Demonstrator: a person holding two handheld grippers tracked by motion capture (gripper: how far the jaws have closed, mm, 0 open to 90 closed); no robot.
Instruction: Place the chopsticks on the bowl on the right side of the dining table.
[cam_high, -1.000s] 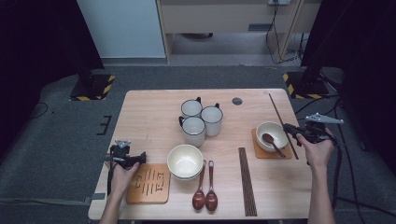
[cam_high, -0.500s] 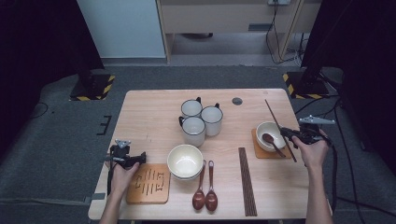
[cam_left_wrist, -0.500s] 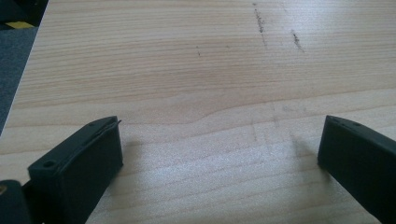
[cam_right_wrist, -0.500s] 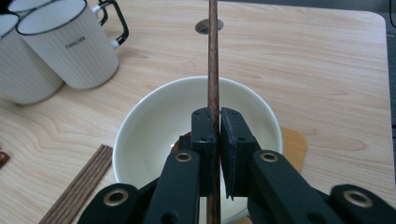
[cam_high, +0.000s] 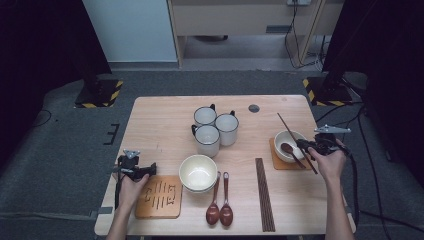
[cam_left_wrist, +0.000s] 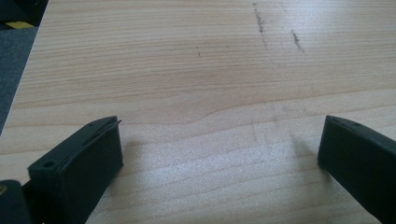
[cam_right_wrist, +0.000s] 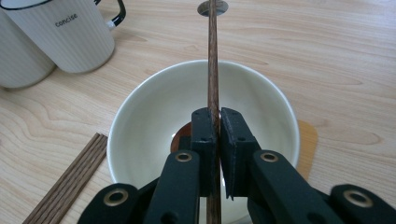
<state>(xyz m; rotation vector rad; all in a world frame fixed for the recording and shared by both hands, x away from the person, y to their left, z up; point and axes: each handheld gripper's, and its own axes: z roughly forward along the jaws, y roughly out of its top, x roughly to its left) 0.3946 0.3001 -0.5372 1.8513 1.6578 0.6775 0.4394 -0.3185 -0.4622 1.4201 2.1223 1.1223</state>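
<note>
At left of the high view, the left gripper (cam_high: 150, 169) rests low on the table (cam_high: 165, 120), just above the empty coaster (cam_high: 158, 196). Its jaws stand wide apart w/ nothing between them; the left gripper view confirms it, w/ bare wood between the two black fingers (cam_left_wrist: 74, 161).

Moving right: a bowl (cam_high: 198, 172), three mugs (cam_high: 216, 127), two spoons (cam_high: 219, 207), and a bundle of chopsticks (cam_high: 264, 195) lying flat.

At right, the right gripper (cam_high: 306, 146) is clamped tight on one chopstick (cam_high: 289, 130). The stick is held over the right bowl (cam_high: 287, 145), which sits on its own coaster (cam_high: 279, 162) and has a spoon (cam_high: 289, 149) inside.

Risks, as I judge:
- The stick is thin and gripped at one place only, so it can pivot or slip out if the hand tilts fast.
- Its long end can hit the bowl rim or the spoon and knock them, because it passes very near above them.
- If released here, it probably falls in the bowl, not beside the bundle.

Views: the right gripper view shows the pads (cam_right_wrist: 204, 135) pressing the chopstick (cam_right_wrist: 213, 65) directly, and that it points to the table hole (cam_right_wrist: 212, 6), approx. centred on the bowl (cam_right_wrist: 140, 107). The high view gives the overall layout instead, incl. the distance to the bundle.
</note>
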